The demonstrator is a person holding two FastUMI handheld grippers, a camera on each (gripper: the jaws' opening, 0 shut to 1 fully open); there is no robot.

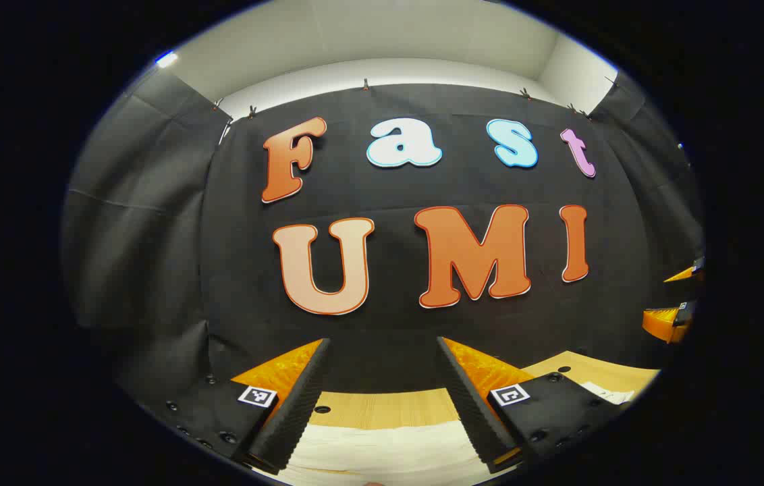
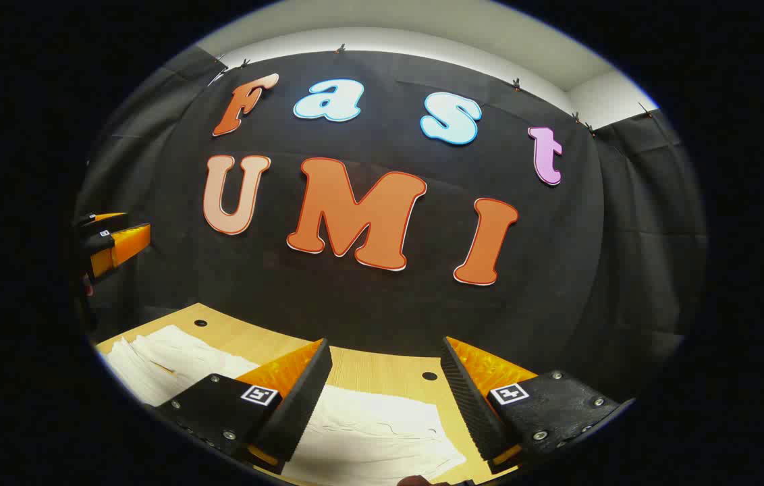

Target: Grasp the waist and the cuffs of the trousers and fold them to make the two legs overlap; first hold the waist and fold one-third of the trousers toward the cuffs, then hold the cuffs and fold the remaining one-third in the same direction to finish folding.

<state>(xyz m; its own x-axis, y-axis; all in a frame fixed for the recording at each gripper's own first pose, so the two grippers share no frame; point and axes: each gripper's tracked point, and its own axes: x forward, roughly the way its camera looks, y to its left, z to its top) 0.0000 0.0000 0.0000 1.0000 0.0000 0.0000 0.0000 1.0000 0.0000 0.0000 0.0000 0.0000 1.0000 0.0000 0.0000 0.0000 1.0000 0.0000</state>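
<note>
White trousers [image 2: 368, 432] lie spread flat on the wooden table [image 2: 382, 371], running from the left edge of the right gripper view to under my right gripper [image 2: 385, 398]. That gripper is open and hangs above the cloth with nothing between its fingers. In the left gripper view the white trousers [image 1: 382, 449] show at the bottom, under my left gripper [image 1: 382, 398], which is open and holds nothing. The other gripper [image 2: 112, 243] shows at the far left of the right gripper view, and the other gripper [image 1: 675, 317] at the far right of the left gripper view.
The wooden table [image 1: 382, 408] has small round holes [image 2: 430, 375] in its top and ends at the black cloth wall [image 2: 382, 297] close behind. A small white label [image 1: 608, 391] lies on the table at the right.
</note>
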